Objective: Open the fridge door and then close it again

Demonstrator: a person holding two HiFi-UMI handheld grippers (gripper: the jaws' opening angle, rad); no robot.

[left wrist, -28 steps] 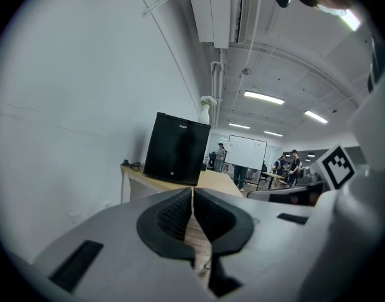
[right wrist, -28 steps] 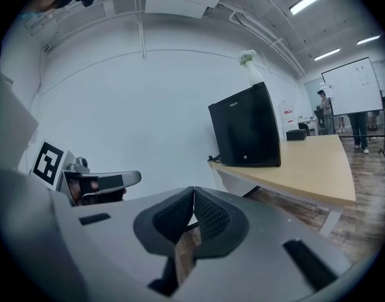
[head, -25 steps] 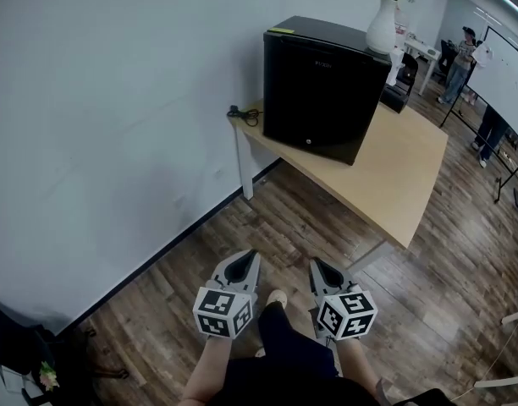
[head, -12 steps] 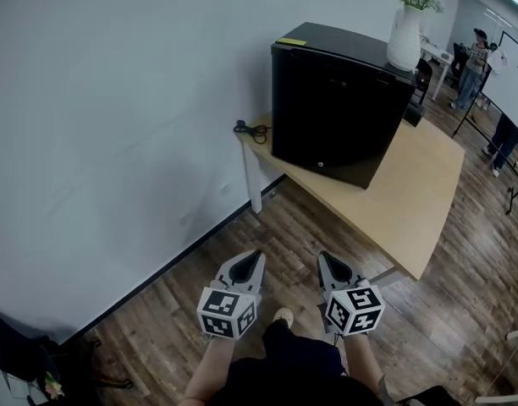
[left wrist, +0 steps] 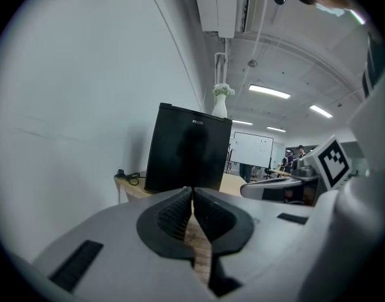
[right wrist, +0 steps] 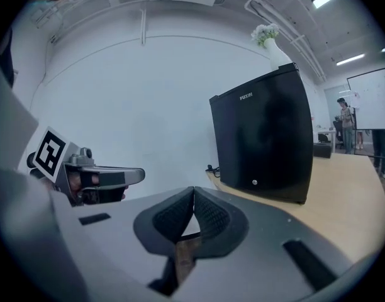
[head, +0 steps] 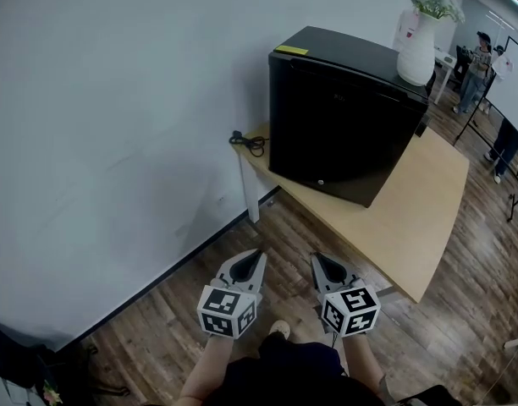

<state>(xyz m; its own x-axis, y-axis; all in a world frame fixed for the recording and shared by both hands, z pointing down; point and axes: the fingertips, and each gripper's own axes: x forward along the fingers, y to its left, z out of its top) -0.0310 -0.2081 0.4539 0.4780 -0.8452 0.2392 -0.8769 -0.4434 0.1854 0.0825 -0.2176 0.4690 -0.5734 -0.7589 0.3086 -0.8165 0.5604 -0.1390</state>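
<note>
A small black fridge [head: 339, 117] stands on a light wooden table [head: 420, 218] against the white wall, its door shut. It also shows ahead in the left gripper view as the black fridge [left wrist: 187, 156] and in the right gripper view as the black fridge [right wrist: 265, 140]. My left gripper [head: 257, 256] and right gripper [head: 319, 261] hang side by side over the wooden floor, well short of the table. Both are shut with nothing between the pads. The left gripper [left wrist: 192, 189] and right gripper [right wrist: 194, 190] each show their tips touching.
A white vase with flowers [head: 418, 45] stands on the fridge top. A coiled black cable [head: 250, 142] lies on the table's left corner. People [head: 482, 62] and a whiteboard [head: 517, 79] are at the far right. The white wall [head: 115, 142] runs along the left.
The fridge and table have grown larger and nearer in the head view. Both grippers have stayed shut and side by side below.
</note>
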